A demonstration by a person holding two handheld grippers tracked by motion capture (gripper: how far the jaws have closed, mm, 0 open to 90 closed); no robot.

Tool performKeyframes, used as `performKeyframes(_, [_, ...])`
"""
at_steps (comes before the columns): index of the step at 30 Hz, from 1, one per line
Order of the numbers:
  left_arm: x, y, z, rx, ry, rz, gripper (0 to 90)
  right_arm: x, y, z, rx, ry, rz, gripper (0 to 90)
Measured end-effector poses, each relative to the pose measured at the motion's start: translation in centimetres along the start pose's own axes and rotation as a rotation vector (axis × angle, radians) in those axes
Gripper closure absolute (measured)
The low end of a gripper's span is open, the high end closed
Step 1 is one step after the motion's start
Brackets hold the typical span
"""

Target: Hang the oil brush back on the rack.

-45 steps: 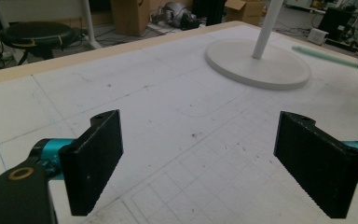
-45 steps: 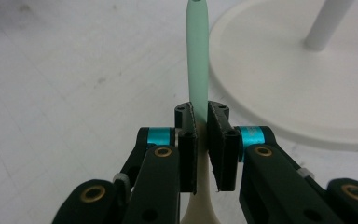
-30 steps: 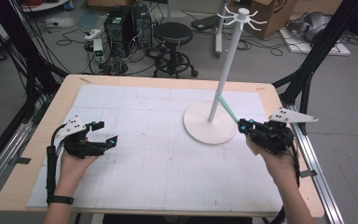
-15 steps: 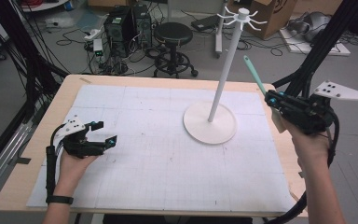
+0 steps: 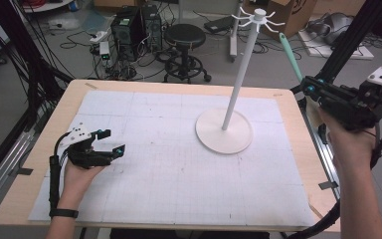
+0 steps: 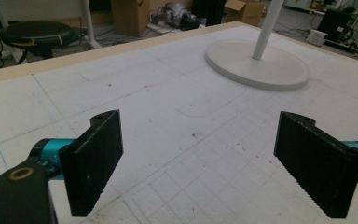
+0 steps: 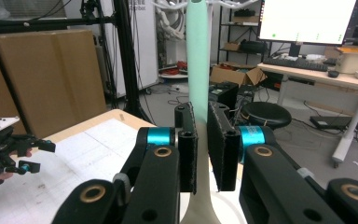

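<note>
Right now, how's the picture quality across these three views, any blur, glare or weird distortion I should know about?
High view: even light, soft detail, faint shadows, the white stand bright but readable. Left gripper view: the near jaws look oversized, the mat sharp. Right gripper view: the monitor is blown out white, and the green handle sits close and slightly soft.

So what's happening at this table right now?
A person works at a table with a tool in each hand. The right tool is shut on a slim mint-green stick, held up off the table's right edge near the top hooks of the tall white stand with a round base. The left tool rests open on the white gridded mat.
</note>
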State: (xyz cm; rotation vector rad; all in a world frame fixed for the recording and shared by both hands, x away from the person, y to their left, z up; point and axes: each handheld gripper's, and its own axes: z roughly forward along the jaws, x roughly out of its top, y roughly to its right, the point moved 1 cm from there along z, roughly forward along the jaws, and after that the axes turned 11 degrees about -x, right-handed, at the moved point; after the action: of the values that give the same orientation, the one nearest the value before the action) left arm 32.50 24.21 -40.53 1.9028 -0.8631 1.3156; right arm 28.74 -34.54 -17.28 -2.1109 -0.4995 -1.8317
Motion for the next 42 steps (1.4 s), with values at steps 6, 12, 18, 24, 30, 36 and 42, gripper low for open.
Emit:
performKeyframes(6, [0.0,0.0,-0.1,0.002,0.003,0.0,16.0,0.5,0.1,0.7,-0.01,-0.005,0.011,83.1])
performKeyframes(12, [0.0,0.0,-0.1,0.002,0.001,0.002,16.0,0.3,0.1,1.3,-0.021,-0.007,0.013,83.1])
performKeyframes(18, [0.0,0.0,-0.1,0.001,0.004,-0.002,16.0,0.3,0.1,1.8,-0.026,-0.018,0.011,83.0])
performKeyframes(24, [0.0,0.0,-0.1,0.0,0.002,-0.003,16.0,0.3,0.0,2.4,-0.031,-0.025,0.004,83.0])
performKeyframes(30, [0.0,0.0,-0.1,0.001,0.002,-0.003,16.0,0.1,-0.1,3.4,-0.034,-0.039,0.001,82.9])
performKeyframes(36, [0.0,0.1,-0.1,-0.002,-0.004,-0.002,16.0,-0.2,-0.1,4.5,-0.038,-0.067,-0.002,82.5])
performKeyframes(42, [0.0,0.1,-0.1,-0.001,-0.006,-0.001,16.0,-0.5,-0.1,5.5,-0.044,-0.097,0.0,82.0])
